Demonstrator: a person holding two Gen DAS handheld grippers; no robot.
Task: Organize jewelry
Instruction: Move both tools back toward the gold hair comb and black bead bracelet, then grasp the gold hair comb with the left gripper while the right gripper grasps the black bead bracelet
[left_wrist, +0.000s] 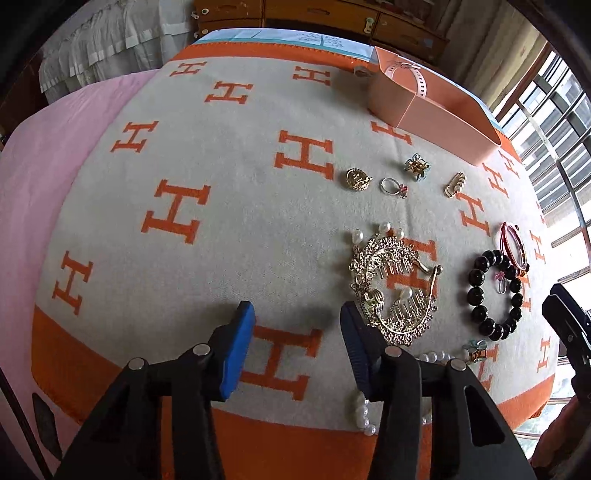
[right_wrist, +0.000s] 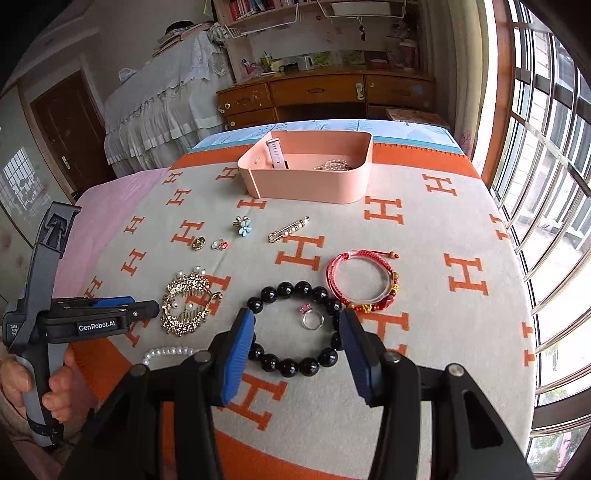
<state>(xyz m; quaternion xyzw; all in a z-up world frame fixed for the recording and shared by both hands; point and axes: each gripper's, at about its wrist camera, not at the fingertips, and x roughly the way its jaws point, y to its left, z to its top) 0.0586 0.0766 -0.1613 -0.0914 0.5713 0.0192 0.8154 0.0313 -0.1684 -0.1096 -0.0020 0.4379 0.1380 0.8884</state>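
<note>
The right gripper (right_wrist: 297, 354) hangs over the bracelet of large glossy black beads (right_wrist: 295, 328) at lower centre of the right wrist view, its blue-padded jaws partly open and holding nothing; the beads lie between and just beyond the pads, with a small silver ring bearing a pink stone (right_wrist: 312, 318) lying inside the loop. The step in hand looks like picking up this bracelet; I would close on one side of the bead string rather than across the whole loop, so the ring is not swept along, then lift straight before carrying it to the pink open plastic box (right_wrist: 306, 184) at upper centre, which already holds a pale pink watch (right_wrist: 275, 151). The left gripper (left_wrist: 297, 339), low in the left wrist view, is likewise partly open and empty, just left of the ornate gold filigree hair comb with pearls (left_wrist: 393, 288); a white pearl string (left_wrist: 364, 410) lies under its right finger. Everything rests on a soft cream blanket with orange H letters and an orange border (right_wrist: 424, 295); such cloth may snag, so press lightly. Beyond stand a wooden chest of drawers (right_wrist: 325, 96) and, at right, barred windows (right_wrist: 546, 184).
</note>
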